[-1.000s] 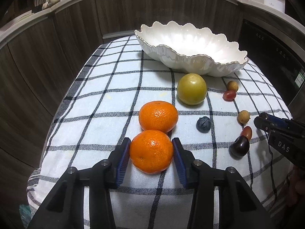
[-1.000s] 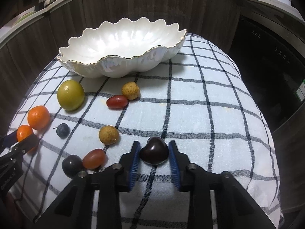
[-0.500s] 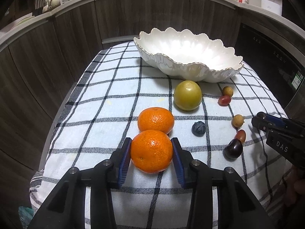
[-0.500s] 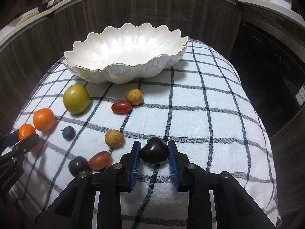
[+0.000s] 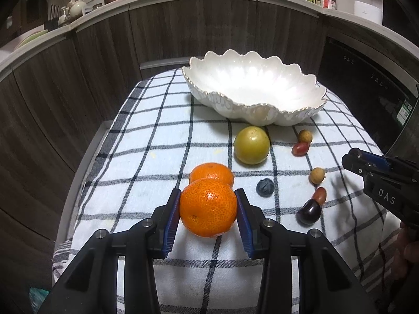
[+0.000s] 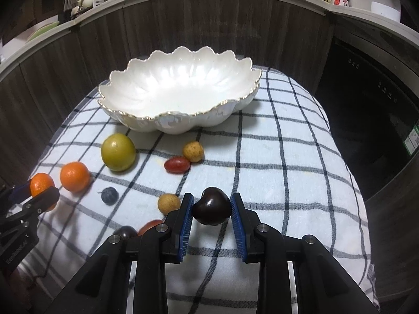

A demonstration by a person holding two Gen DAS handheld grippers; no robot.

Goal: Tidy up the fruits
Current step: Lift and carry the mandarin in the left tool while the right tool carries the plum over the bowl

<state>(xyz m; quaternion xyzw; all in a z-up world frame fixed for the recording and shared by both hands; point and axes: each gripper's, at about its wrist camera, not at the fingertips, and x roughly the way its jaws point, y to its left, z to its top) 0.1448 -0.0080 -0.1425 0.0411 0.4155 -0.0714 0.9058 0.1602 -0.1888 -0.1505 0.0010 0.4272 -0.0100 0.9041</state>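
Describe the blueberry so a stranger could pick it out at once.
Start at the white scalloped bowl on the checked cloth. Come toward the camera past the yellow-green fruit. The blueberry lies alone beyond it: the only bluish, matte fruit, smaller than the loose orange beside it.

Orange mandarin (image 5: pixel 208 206) clamped, dark plum (image 6: pixel 212 206) clamped

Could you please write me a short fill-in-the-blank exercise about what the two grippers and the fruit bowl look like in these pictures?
1. The left gripper is shut on an ____-coloured fruit.
2. The right gripper holds a dark fruit, shiny and almost ____ in colour.
3. The white bowl has ____ fruit inside it.
4. The small blue berry lies on the checked ____.

Missing words: orange; black; no; cloth
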